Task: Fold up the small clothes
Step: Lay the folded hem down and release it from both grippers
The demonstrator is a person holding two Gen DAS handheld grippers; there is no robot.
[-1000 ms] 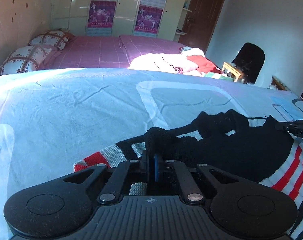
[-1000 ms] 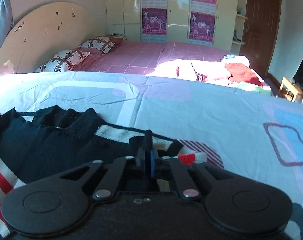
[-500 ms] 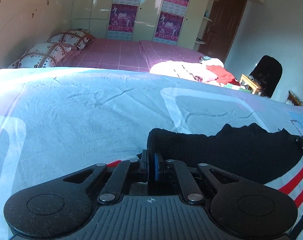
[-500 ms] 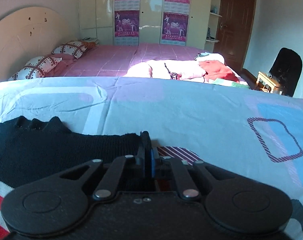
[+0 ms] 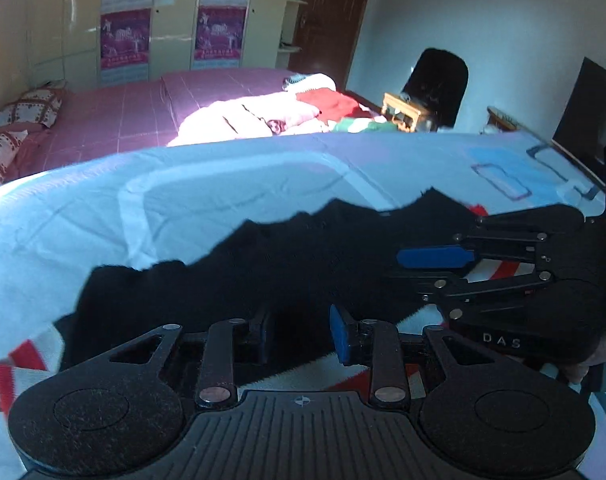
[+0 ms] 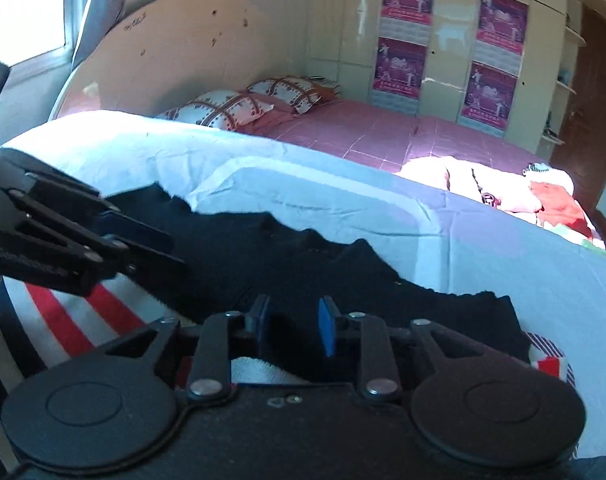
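A small knitted sweater (image 5: 303,260), black with red, white and navy stripes, lies on the light blue bedsheet (image 5: 183,208), its black part folded over the striped part. My left gripper (image 5: 301,334) hovers at its near edge. The jaws are opening, with black knit below the gap and the pads off it. My right gripper (image 6: 293,328) stands the same way over the sweater (image 6: 283,264), jaws opening and gripping nothing. Each gripper shows in the other's view: the right gripper (image 5: 403,270) comes in from the right, the left gripper (image 6: 171,250) from the left.
Beyond the sheet stands a second bed with a pink cover (image 5: 151,120), patterned pillows (image 6: 239,108) and a pile of clothes (image 5: 263,118). A dark chair (image 5: 439,80), a small wooden stool (image 5: 403,114) and a dark screen (image 5: 591,120) are at the right.
Both grippers were shut on the sweater's black edge; now their jaws have parted and let it go. Both have swung towards each other, and the black part lies spread over the stripes.
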